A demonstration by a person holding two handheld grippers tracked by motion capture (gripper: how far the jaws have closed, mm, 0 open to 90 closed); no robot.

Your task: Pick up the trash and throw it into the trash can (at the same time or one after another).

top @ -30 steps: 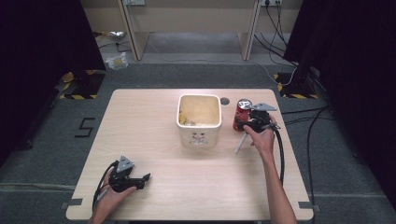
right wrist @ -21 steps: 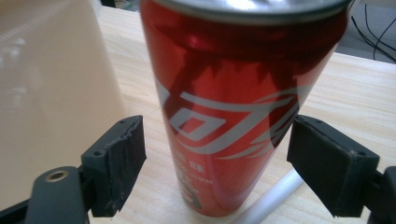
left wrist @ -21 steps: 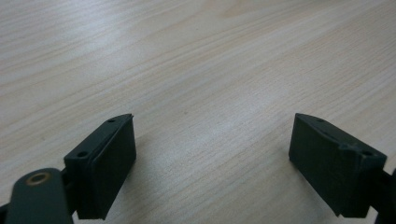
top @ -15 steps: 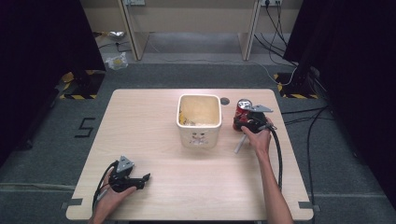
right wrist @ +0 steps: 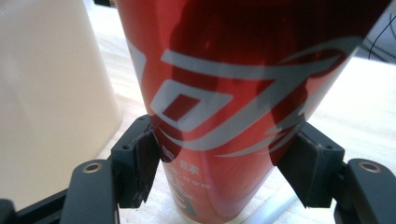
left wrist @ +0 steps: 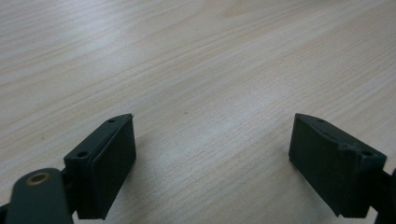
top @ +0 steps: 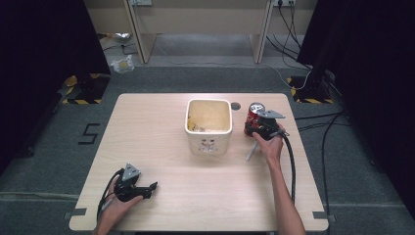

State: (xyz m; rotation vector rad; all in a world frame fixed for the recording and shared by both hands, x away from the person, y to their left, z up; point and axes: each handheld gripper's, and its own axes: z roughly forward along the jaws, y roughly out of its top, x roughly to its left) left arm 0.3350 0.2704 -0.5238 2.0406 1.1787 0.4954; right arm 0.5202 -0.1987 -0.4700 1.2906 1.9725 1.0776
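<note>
Right gripper (right wrist: 219, 172): jaws pressed on either flank of the red soda can (right wrist: 243, 93), low on the body, so it looks gripped. The can's long axis is vertical, upright, and its base looks to be on the table (top: 161, 117) or barely off it; can't tell which. In the high view the can (top: 254, 111) sits at the table's far right, just beside the cream square bin (top: 209, 122), apart from its right wall. The bin lies to the left of the can, mouth up, with some scraps inside. Likely next move: lift the can clear of the rim, then carry it left over the opening.

Left gripper (top: 136, 186): jaws wide apart, nothing between them, resting on the near-left table edge, well apart from both. The right hand (top: 270, 144) is the near one.
</note>
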